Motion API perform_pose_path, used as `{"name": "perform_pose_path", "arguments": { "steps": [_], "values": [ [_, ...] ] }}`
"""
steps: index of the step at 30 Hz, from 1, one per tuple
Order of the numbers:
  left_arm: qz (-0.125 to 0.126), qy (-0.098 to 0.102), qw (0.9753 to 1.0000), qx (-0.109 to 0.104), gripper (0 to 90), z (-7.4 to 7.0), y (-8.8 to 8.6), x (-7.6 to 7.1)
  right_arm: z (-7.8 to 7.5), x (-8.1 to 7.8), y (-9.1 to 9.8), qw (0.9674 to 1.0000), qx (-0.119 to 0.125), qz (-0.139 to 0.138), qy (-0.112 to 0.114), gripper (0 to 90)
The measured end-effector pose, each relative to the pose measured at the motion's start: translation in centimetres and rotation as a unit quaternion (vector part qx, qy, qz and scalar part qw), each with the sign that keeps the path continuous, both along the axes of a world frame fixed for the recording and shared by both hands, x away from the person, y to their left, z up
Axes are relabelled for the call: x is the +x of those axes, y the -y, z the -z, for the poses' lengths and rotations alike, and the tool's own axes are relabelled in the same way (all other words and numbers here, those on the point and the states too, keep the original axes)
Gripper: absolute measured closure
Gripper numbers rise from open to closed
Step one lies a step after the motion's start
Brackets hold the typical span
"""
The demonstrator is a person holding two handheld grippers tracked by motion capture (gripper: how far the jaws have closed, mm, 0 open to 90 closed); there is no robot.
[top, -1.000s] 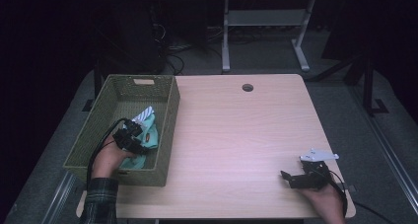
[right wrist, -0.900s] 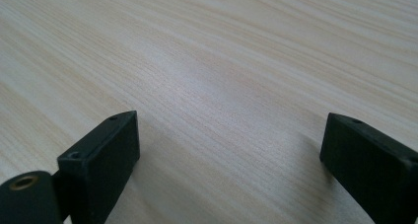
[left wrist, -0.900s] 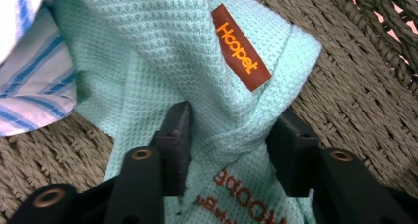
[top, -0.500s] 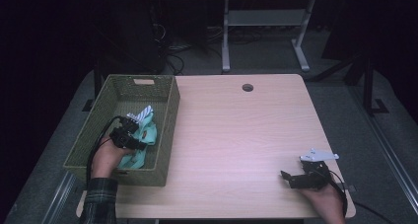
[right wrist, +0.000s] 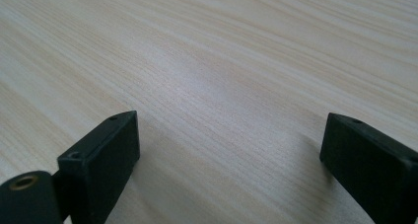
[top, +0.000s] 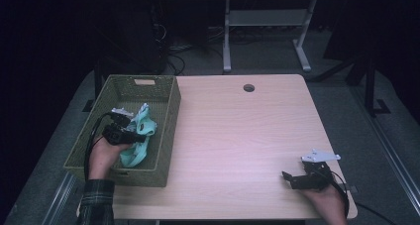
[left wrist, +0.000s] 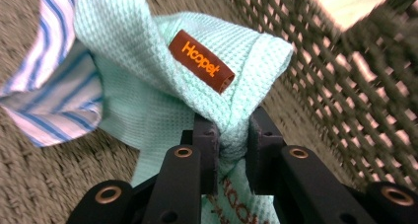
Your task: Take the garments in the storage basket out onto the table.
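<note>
One woven green basket (top: 166,136) stands on the left part of the counter (top: 237,136), and everything else is placed from it. Inside the basket lie two cloths: one mint-green waffle cloth (top: 140,140) (left wrist: 162,81) with a brown label, and one blue-and-white striped cloth (top: 141,108) (left wrist: 54,86) touching it on the far side. One hand (top: 101,158) comes into the basket from its near end and carries the left gripper (top: 141,134) (left wrist: 231,147). Its fingers (left wrist: 204,145) have just been closing, and they now pinch a bunched fold of the mint-green waffle cloth, with fabric squeezed tight between the two pads. The basket's weave surrounds the fold: the floor lies under it, and the side wall (left wrist: 355,86) stands close on the right in the left gripper view, between the cloth and the bare counter.

Right of the basket the wooden counter is open, with one round hole (top: 248,88) near its far edge. Well right of the basket, at the near right corner of the counter, the other hand (top: 327,205) holds the right gripper (top: 289,180) (right wrist: 229,160). Its fingers (right wrist: 103,155) stand wide apart, low over the bare wood, with nothing between them. A grey three-cornered plate (top: 319,156) sits on top of it.

Beyond the counter, far behind the basket, one white metal stand (top: 267,31) rests on the dark floor with loose cables (top: 173,51) beside it.
</note>
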State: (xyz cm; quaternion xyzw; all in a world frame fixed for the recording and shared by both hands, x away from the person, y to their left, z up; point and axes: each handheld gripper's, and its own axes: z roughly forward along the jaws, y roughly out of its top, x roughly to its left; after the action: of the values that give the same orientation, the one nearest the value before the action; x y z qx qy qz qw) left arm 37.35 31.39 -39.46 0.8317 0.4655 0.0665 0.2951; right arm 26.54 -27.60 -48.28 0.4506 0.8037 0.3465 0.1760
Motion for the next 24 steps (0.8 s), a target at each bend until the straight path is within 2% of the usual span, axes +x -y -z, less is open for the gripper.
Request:
{"name": "perform_pose_path", "arguments": {
  "steps": [3, 9, 13, 19, 24],
  "values": [
    [-0.007, 0.018, 0.9997, -0.015, 77.8, -0.7, -0.3, -0.3, 0.0, 0.0, 0.0, 1.0000, 0.000, 0.000, 0.000, 7.6],
    [-0.018, 0.045, 0.9983, -0.031, 78.6, -1.8, -0.8, -0.7, 0.0, 0.0, 0.0, 1.0000, 0.000, 0.000, 0.000, 7.6],
    [-0.029, 0.067, 0.9957, -0.056, 79.1, -2.5, -1.3, -1.1, 0.0, 0.0, 0.0, 1.0000, 0.000, 0.000, 0.000, 7.5],
    [-0.040, 0.091, 0.9922, -0.075, 79.2, -3.4, -1.6, -1.5, 0.0, 0.0, 0.0, 1.0000, 0.000, 0.000, 0.000, 7.5],
    [-0.041, 0.103, 0.9905, -0.082, 79.5, -3.9, -1.7, -1.7, 0.0, 0.0, 0.0, 1.0000, 0.000, 0.000, 0.000, 7.5]
  ]
}}
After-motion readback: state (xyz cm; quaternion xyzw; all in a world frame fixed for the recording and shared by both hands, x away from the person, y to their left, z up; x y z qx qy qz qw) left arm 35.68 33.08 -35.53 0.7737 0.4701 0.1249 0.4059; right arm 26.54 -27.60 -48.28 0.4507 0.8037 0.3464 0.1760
